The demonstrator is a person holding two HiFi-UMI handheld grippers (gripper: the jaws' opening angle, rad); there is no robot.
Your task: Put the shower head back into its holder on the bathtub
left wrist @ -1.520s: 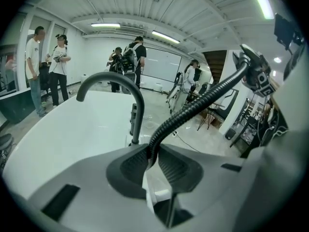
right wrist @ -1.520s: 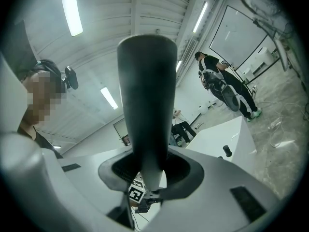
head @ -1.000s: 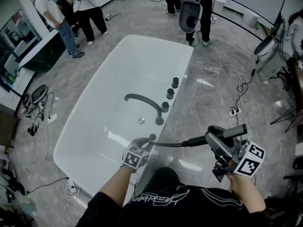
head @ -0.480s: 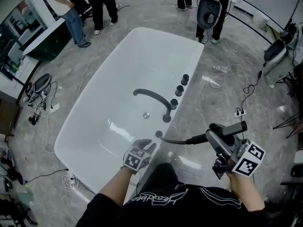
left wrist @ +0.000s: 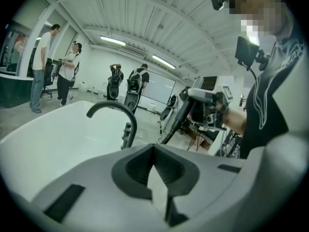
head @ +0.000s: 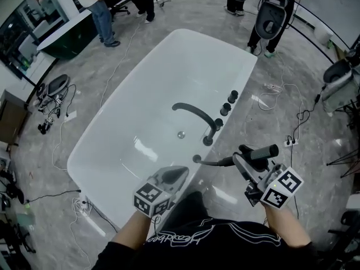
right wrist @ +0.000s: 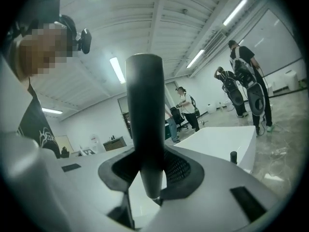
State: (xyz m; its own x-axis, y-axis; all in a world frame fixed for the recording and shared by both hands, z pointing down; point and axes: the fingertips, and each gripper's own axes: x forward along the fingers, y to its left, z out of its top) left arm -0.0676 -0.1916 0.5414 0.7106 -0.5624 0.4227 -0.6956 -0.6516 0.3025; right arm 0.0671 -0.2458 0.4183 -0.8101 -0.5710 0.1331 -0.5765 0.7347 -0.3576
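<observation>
I clamp my right gripper (head: 243, 163) on the shower head (head: 263, 151), its hose trailing to the holder (head: 196, 158) at nine o'clock on the bathtub (head: 233, 77) rim. My left gripper (head: 179, 173) has just closed its jaws on nothing, leaving the holder free.

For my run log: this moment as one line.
left gripper: shut, empty | right gripper: shut on shower head | shower head: not yet in holder

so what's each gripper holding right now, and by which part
The right gripper holds the shower head by the lower part of its handle, near the hose end. The left gripper is shut on nothing.
</observation>
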